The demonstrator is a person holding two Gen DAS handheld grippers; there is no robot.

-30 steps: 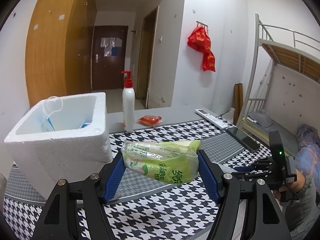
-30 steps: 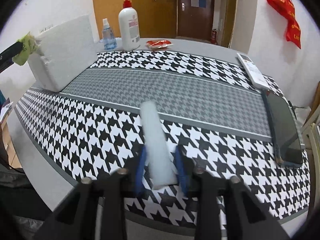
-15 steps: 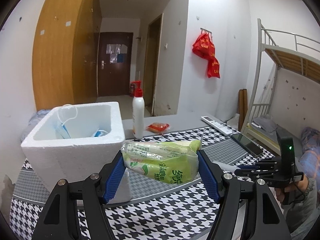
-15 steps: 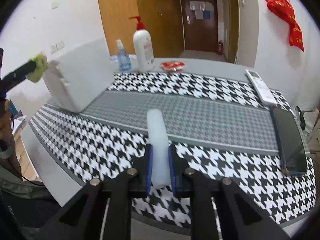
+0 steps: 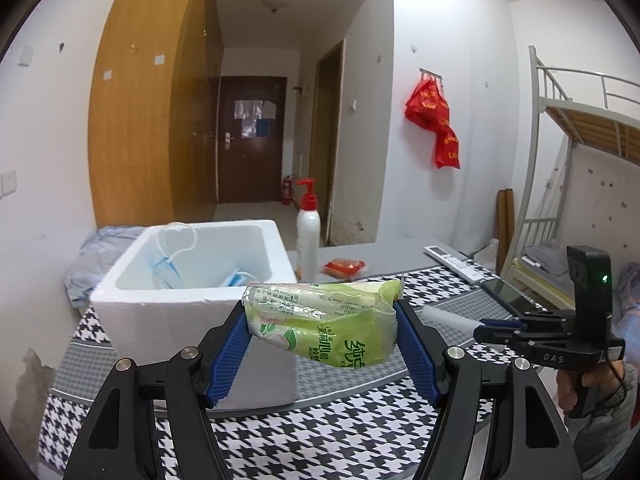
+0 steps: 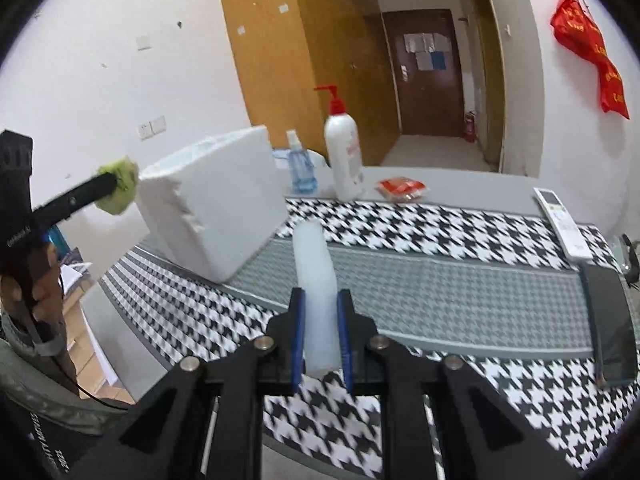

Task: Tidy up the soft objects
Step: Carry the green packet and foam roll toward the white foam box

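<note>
While left view hides it, spray bottle (image 6: 301, 168) shows right.

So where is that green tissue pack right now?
In the left wrist view, the green tissue pack is clamped in the left gripper, raised in front of the white foam box.

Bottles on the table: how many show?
2. A white pump bottle with a red top stands behind the foam box; a small clear spray bottle stands just left of it. Others may be hidden behind the box.
</note>
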